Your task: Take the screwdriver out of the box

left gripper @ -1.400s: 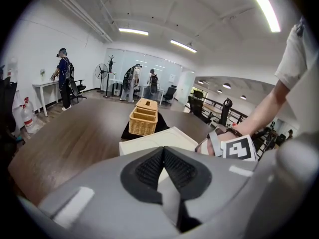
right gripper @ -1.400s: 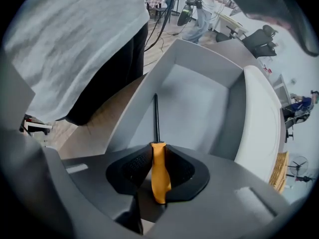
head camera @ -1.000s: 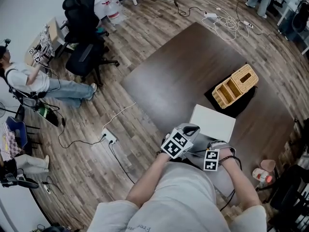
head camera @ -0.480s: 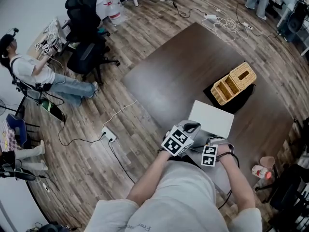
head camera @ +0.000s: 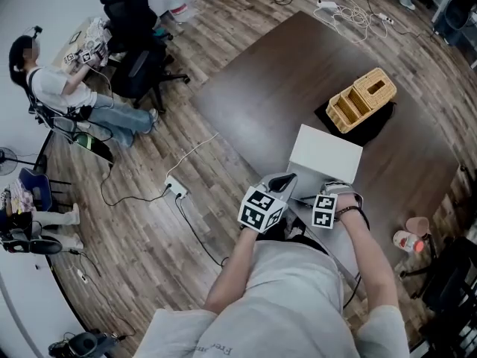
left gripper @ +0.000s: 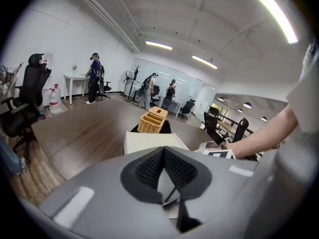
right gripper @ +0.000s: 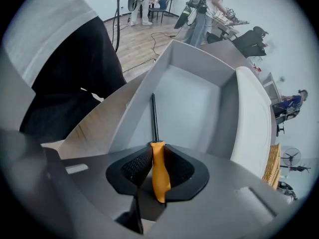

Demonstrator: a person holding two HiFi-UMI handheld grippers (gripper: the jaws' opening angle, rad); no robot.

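My right gripper is shut on the orange handle of the screwdriver. Its thin black shaft points down into the open grey box, whose white lid stands up along the right side. In the head view the lid sits on the dark table, with both grippers just at its near side. The right gripper reaches into the box there. My left gripper hovers beside it, and its pads are closed together with nothing between them.
A wicker basket stands on a black cloth beyond the lid, also seen as the basket in the left gripper view. A bottle lies near the table's right edge. Office chairs, a seated person and a power strip are on the floor at left.
Both grippers have stayed at the box's near side, drifting slightly toward me as the head view shifted. The right gripper still holds the screwdriver.
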